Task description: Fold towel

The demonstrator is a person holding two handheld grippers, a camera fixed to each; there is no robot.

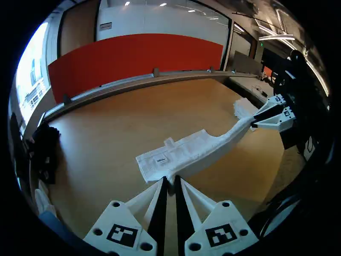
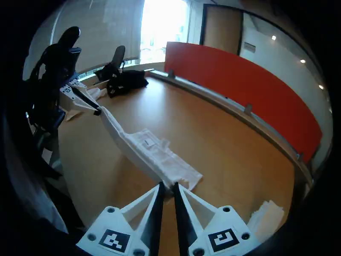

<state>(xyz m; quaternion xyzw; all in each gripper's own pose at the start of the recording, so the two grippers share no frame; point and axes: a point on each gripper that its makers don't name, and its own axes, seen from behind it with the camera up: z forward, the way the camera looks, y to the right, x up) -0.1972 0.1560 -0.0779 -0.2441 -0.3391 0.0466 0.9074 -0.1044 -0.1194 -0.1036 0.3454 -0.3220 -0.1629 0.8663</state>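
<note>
Evidently the white towel (image 1: 187, 151) was stretched between both tools over the wooden table (image 1: 119, 123), its wide middle part lying on the surface. The left gripper (image 1: 170, 185) had its jaws clamped on one end of the towel, and the right gripper (image 2: 168, 187) had its jaws clamped on the opposite end. A red partition (image 1: 136, 55) stood along the table's far edge. Another white cloth (image 2: 266, 217) lay near the right gripper.

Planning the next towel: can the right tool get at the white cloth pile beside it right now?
Probably not yet: the right tool is shut on the towel. The white cloth pile lies close on the table, nothing between.
</note>
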